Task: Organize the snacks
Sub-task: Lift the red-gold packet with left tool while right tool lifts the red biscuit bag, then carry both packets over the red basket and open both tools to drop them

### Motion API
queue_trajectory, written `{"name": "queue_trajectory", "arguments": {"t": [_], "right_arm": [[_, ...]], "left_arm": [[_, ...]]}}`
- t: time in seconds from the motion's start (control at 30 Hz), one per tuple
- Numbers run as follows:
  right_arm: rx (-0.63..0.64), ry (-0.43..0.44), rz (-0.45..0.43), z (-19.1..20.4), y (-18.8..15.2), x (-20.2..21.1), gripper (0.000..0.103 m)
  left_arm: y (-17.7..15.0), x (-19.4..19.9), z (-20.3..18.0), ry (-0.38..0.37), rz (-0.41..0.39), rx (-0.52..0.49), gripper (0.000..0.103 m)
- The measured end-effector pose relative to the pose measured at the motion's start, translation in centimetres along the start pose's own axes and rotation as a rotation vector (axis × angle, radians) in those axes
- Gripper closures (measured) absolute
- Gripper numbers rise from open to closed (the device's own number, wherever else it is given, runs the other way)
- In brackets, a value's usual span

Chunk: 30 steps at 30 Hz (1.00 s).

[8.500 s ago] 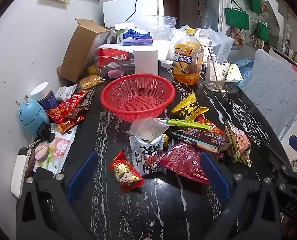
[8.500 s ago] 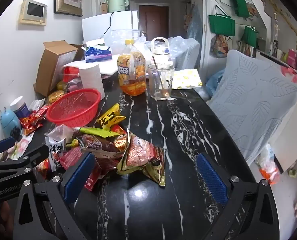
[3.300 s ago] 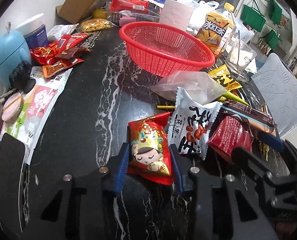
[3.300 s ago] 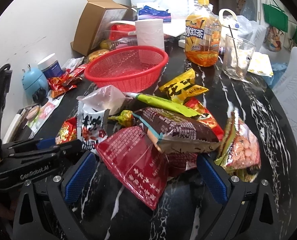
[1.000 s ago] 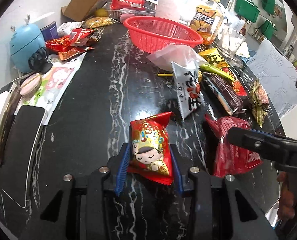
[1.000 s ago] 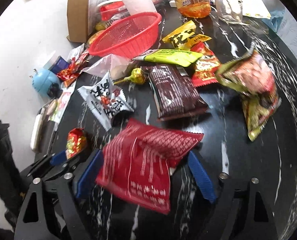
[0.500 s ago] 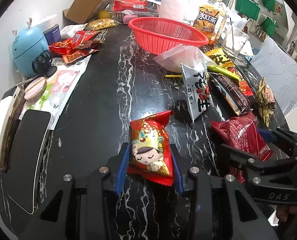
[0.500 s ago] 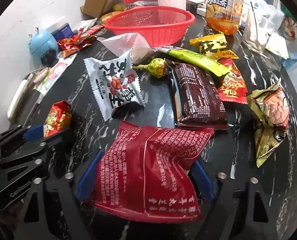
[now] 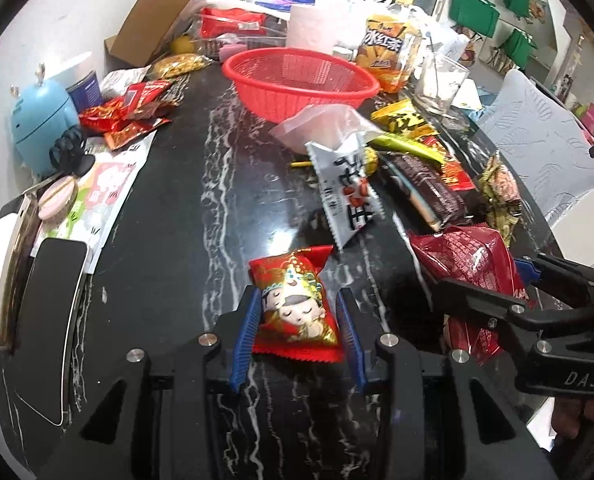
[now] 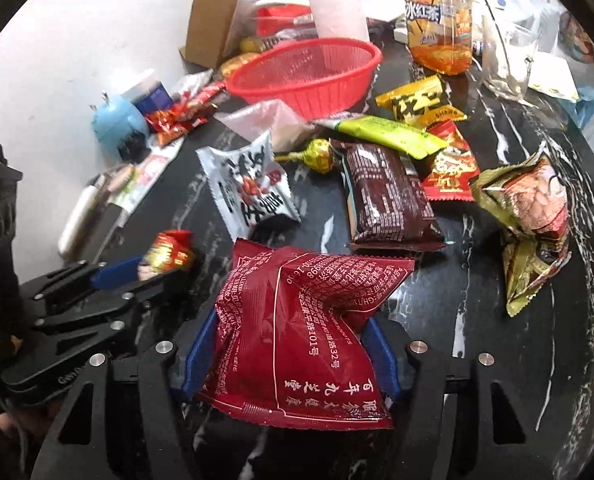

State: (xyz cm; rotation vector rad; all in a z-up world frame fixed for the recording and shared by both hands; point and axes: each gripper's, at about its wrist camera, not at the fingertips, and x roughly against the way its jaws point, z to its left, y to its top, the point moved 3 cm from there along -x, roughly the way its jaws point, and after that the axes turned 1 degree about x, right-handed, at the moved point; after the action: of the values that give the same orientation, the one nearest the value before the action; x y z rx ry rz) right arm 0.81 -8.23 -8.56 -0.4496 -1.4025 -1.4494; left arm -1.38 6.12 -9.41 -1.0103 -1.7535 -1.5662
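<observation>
Left tongs (image 9: 297, 332): blue pads clamped on both sides of a small red cartoon-face snack packet (image 9: 295, 306), near edge of the black marble desk (image 9: 169, 216).
Right tongs (image 10: 293, 354): closed around a large dark red snack bag (image 10: 297, 332), its printed text upside down; also seen at the right of the left wrist view (image 9: 493, 300).
Red basket (image 9: 301, 80): far centre of the desk, nothing visible inside it.
Loose snacks: white peanut packet (image 10: 249, 184), brown wafer pack (image 10: 389, 200), green bar (image 10: 389, 134), yellow packet (image 10: 419, 102), gold lollipop (image 10: 319, 154), olive crumpled bag (image 10: 533, 216), all lying between the basket and the tongs.
Far side: iced tea bottle (image 10: 437, 20), glass cup (image 10: 505, 60), cardboard box (image 10: 221, 8).
Left edge: blue round gadget (image 9: 41, 120), phone (image 9: 49, 320).
</observation>
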Motion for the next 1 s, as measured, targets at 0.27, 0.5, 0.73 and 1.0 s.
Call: {"name": "queue_trajectory", "arguments": {"t": [0.27,0.5,0.73,1.0], "right_arm": [[-0.007,0.014,-0.010,0.0,-0.2,0.6,0.037],[-0.006,0.037,-0.014,-0.1,-0.3,1.1,0.037],[0.004,0.060,-0.051,0.3,0.7,2.5,0.037],[0.036,0.084,-0.127,1.1,3.2,4.5,0.037]], "left_arm": [[0.2,-0.3,0.0,0.029,-0.002,-0.005,0.075],[0.7,1.2,-0.3,0.006,-0.031,-0.011,0.076],[2.2,3.9,-0.8,-0.015,-0.099,-0.027,0.077],[4.7,6.0,-1.3,-0.061,-0.185,-0.029,0.077]]}}
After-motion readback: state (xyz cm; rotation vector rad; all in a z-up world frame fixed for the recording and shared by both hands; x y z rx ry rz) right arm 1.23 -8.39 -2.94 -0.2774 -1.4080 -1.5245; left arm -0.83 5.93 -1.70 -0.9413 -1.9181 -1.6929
